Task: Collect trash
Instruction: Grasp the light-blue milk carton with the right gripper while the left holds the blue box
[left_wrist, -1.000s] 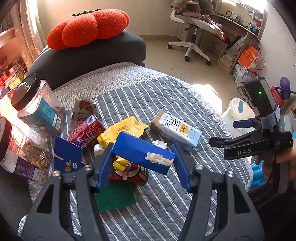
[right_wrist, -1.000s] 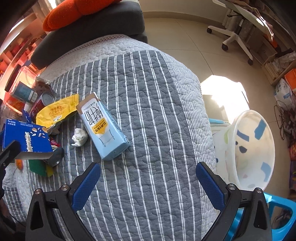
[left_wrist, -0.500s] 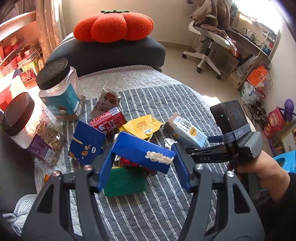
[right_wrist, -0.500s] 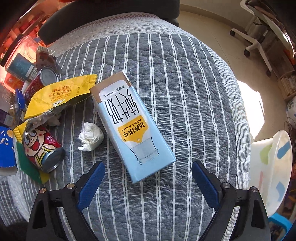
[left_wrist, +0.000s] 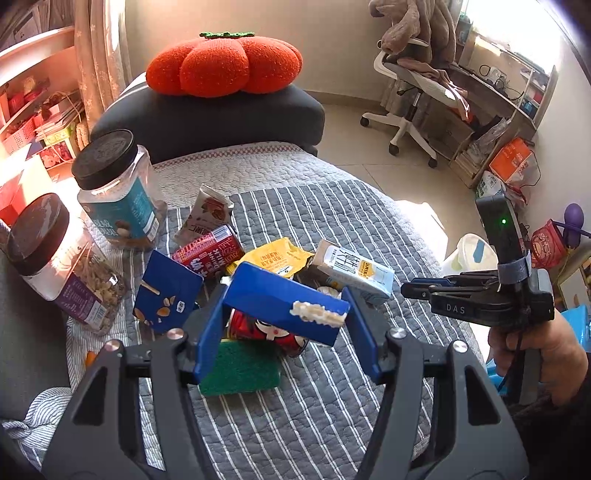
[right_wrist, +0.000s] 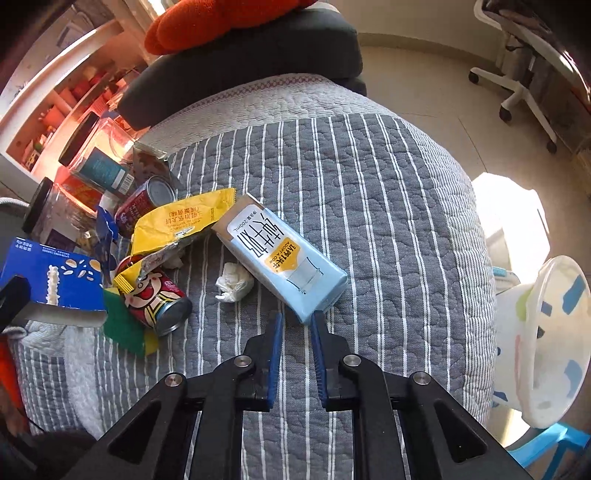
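My left gripper (left_wrist: 284, 314) is shut on a blue snack box (left_wrist: 286, 307), held above the striped quilt; the box also shows in the right wrist view (right_wrist: 55, 278). My right gripper (right_wrist: 296, 319) has its jaws nearly closed around the near corner of the light blue milk carton (right_wrist: 286, 256), which lies on the quilt; the carton shows in the left wrist view too (left_wrist: 354, 268). A crumpled tissue (right_wrist: 233, 282), a yellow wrapper (right_wrist: 177, 221), a red cartoon can (right_wrist: 157, 299) and a red milk can (left_wrist: 208, 251) lie around it.
Two black-lidded jars (left_wrist: 118, 192) stand at the left. A green sponge (left_wrist: 240, 369) lies under the held box. A white bin (right_wrist: 546, 339) stands on the floor to the right of the quilt (right_wrist: 369, 177). A tomato cushion (left_wrist: 225, 66) sits behind.
My right gripper has closed from wide open to a narrow gap at the milk carton's near corner. My left gripper has kept hold of the blue box and drawn back.
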